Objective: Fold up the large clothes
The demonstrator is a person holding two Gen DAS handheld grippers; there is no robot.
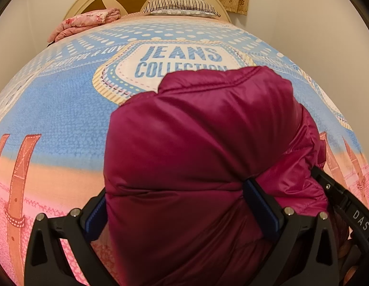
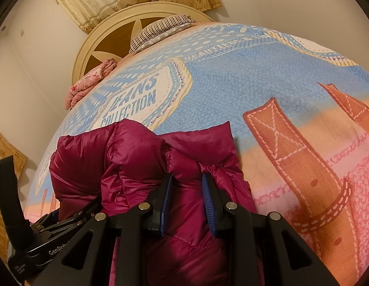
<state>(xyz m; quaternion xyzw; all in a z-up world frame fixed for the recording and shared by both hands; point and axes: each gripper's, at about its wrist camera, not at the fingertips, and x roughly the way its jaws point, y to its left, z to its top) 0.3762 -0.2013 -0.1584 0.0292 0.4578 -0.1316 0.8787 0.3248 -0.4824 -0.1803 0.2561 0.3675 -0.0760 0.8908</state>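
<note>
We see our left gripper (image 1: 184, 205) clamped wide around the magenta puffer jacket (image 1: 208, 131), our right gripper (image 2: 186, 200) seemingly pinching its fold, printed bedspread (image 1: 65, 109) beneath

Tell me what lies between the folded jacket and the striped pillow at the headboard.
Only bare printed bedsheet, with its "JEANS COLLECTION" patch, lies between the magenta puffer jacket and the striped pillow; the left wrist view shows it best.
</note>
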